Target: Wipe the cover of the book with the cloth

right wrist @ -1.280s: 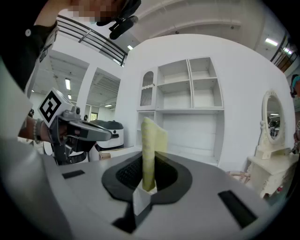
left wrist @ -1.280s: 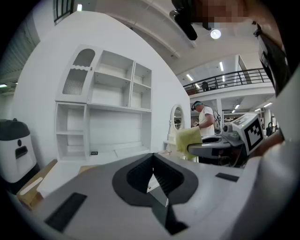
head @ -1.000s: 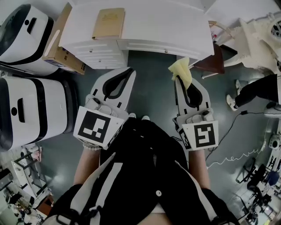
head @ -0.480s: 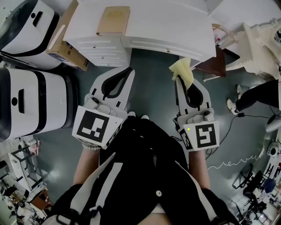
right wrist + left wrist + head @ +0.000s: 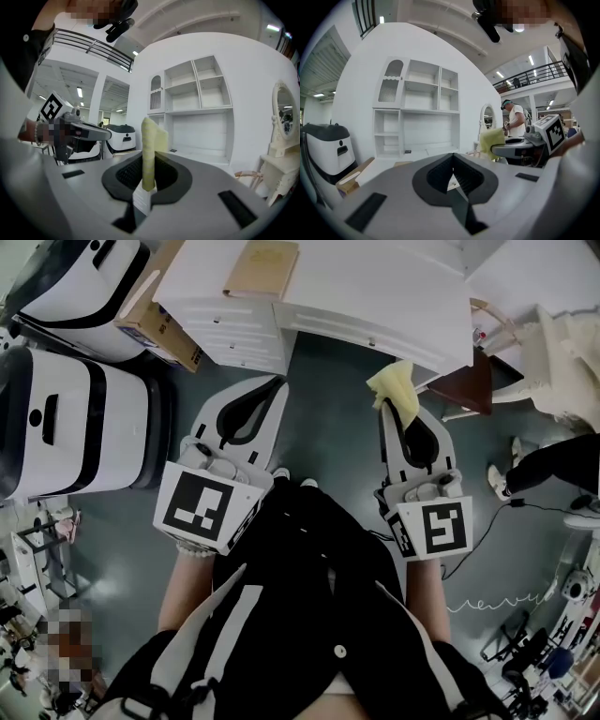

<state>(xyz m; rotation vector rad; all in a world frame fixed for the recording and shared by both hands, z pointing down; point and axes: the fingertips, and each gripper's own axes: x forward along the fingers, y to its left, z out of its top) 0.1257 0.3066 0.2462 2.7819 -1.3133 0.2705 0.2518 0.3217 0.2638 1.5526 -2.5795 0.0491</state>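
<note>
1. Yellow soft cloth (image 5: 397,390), folded into a limp, crumpled flap. Sticks out past the tips of the right gripper (image 5: 386,409), clamped between its two black ribbed jaws. Stands as a narrow upright strip with a rounded top in the right gripper view.
2. Smooth grey-white moulded plastic on the left gripper (image 5: 277,382), around a black teardrop-shaped recess. Jaws pressed together edge to edge, with nothing between them.
3. Thin tan rectangular book (image 5: 262,266) with a matte cover. Lies flat near the left end of the glossy white desk (image 5: 394,292), well apart from both grippers and from the cloth.
4. White panelled drawer unit (image 5: 239,332) with small dark knobs, under the part of the desk bearing the book.
5. Brown cardboard box (image 5: 169,334), flat-sided and sharp-cornered, just beside the drawers. Next to it, two rounded white-and-black machines (image 5: 66,432) with shiny casings.
6. Dark brown wooden seat (image 5: 461,390) by the desk's right end, near the cloth.
7. Dull, smooth dark-grey floor (image 5: 328,427) below both grippers. Grippers side by side and apart, both pointing toward the desk.
</note>
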